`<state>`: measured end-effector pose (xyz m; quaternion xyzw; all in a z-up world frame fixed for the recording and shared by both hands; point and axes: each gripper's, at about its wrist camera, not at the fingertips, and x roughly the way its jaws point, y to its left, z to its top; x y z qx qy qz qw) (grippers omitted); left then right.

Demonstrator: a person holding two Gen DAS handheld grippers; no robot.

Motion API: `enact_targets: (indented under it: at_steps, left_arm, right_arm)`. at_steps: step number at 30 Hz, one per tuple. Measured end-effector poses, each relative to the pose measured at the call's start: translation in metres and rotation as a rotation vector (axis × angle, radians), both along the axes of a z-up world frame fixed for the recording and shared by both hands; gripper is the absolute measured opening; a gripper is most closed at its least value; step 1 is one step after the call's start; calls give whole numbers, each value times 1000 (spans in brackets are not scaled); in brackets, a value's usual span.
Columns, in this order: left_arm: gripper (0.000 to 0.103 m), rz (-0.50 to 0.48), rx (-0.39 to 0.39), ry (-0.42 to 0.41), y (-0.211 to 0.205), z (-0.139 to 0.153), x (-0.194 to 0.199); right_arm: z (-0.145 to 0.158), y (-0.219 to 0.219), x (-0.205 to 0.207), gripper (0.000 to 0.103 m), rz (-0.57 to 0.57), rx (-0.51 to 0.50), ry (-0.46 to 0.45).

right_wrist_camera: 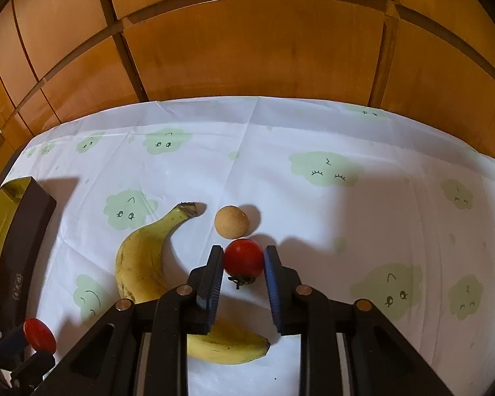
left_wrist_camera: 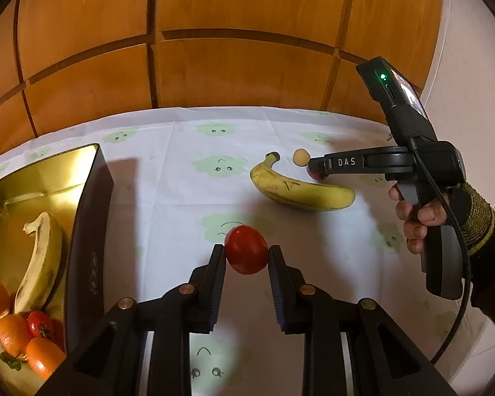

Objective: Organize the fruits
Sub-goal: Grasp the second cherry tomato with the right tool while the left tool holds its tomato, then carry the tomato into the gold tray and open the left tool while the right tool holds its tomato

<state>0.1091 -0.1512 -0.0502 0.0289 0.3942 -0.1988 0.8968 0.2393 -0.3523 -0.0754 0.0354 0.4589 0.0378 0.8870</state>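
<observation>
Left wrist view: the left gripper (left_wrist_camera: 246, 257) has its jaws clamped on a red tomato (left_wrist_camera: 246, 253) above the surface, right of the gold-lined box (left_wrist_camera: 82, 171) that already holds fruit. In the right wrist view the right gripper (right_wrist_camera: 243, 260) has its jaws around a second tomato (right_wrist_camera: 243, 257) resting on the cloth, the left pad touching, the right perhaps just short. It looks smooth, round and soft, so light pressure across its widest part seems wise; its stem points toward the camera, with no real long axis.
</observation>
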Motion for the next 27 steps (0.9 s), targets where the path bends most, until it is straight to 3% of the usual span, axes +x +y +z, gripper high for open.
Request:
enact_targets:
  at_steps: [18,27]
  left_arm:
    - [26,8,1,-53,10,27,-14]
    - [26,35,-14,-83,24,46,-21]
  right_arm:
    - [-6,-5,-2,27,-54,50,12]
    - [21,-12,-33,27,-96,86,-62]
